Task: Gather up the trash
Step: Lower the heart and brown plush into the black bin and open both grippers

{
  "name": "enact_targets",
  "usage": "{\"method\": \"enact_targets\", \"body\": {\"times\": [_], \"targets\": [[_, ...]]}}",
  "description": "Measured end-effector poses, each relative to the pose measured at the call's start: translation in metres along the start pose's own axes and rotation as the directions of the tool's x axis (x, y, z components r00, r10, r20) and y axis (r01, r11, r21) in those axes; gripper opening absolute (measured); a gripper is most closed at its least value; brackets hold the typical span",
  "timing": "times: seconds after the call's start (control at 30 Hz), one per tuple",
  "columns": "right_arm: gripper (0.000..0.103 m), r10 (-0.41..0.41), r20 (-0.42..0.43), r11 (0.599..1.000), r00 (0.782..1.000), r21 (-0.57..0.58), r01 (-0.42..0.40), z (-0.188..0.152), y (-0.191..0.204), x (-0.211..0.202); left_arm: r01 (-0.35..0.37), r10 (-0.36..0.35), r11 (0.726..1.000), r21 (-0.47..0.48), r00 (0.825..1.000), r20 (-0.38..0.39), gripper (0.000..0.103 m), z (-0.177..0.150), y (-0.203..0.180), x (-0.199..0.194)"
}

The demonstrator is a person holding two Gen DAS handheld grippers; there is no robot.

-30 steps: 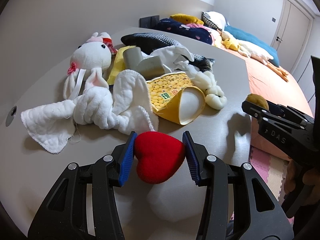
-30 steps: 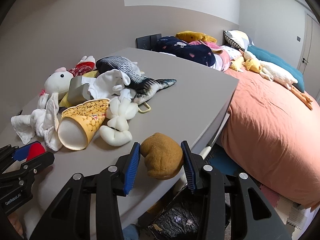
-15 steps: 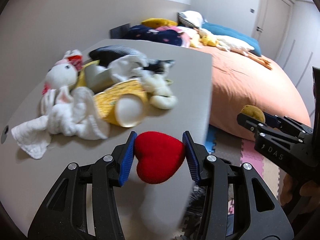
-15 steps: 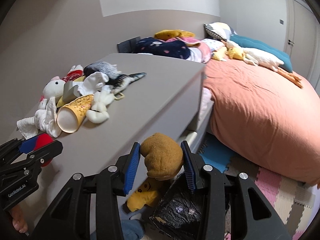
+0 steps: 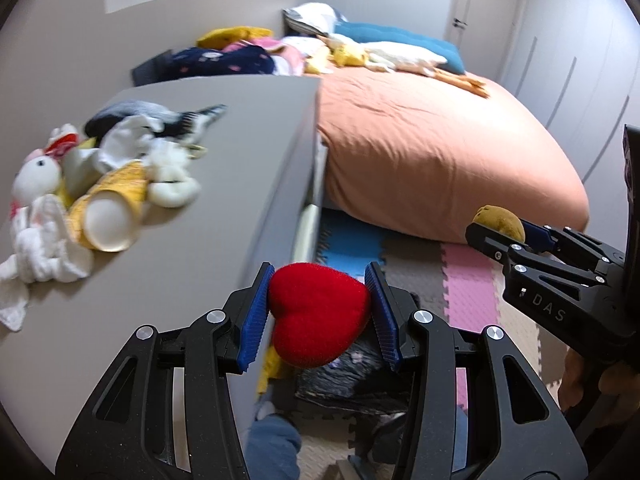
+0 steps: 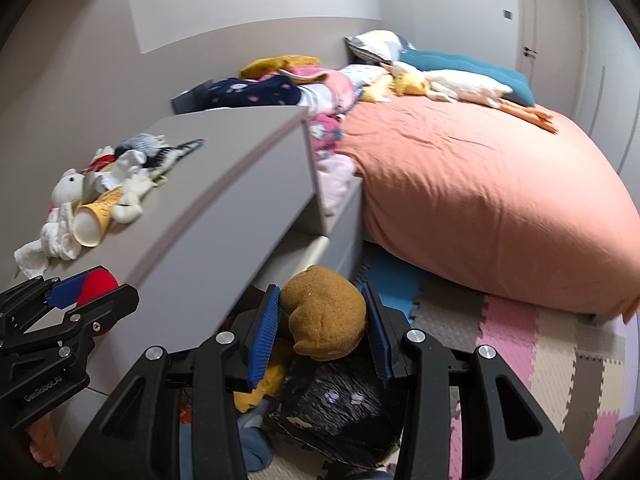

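left gripper [image 5: 318,316] pinches red heart [image 5: 318,314] between its pads | right gripper [image 6: 323,320] pinches brown plush [image 6: 324,314] likewise | both held off the table edge [image 5: 272,216], black bag [image 6: 340,412] directly beneath each, likely for dropping | rest of pile far left on table

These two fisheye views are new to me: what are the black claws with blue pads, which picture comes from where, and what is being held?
Each claw is a hand-held two-finger gripper with a camera looking along its fingers. One view is from the left gripper, shut on a red plush heart; the other is from the right gripper, shut on a brown plush toy. Both hang past the edge of the grey tabletop, above a black bag on the floor. Still on the tabletop are a white plush rabbit, a yellow paper cup on its side and white cloths.
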State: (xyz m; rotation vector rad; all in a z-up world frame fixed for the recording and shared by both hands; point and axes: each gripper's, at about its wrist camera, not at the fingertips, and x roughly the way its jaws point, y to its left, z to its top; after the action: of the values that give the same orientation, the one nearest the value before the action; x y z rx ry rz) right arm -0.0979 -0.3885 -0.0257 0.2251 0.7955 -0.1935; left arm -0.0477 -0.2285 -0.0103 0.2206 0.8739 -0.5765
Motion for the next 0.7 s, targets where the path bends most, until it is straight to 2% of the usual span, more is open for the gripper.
{"method": "enact_targets", "body": {"times": [0.33, 0.7], "targets": [[0.043, -0.086, -0.048, 0.992, 0.995, 0.093, 0.091, -0.033, -0.057, -0.003, 0.065, -0.059, 0.995, 0.075, 0.995, -0.081, 0.046, -0.014, -0.046, 0.043], [0.043, -0.106, -0.070, 0.985, 0.992, 0.128, 0.114, -0.047, -0.074, -0.003, 0.073, -0.059, 0.992, 0.105, 0.990, -0.128, 0.046, -0.024, -0.063, 0.061]]}}
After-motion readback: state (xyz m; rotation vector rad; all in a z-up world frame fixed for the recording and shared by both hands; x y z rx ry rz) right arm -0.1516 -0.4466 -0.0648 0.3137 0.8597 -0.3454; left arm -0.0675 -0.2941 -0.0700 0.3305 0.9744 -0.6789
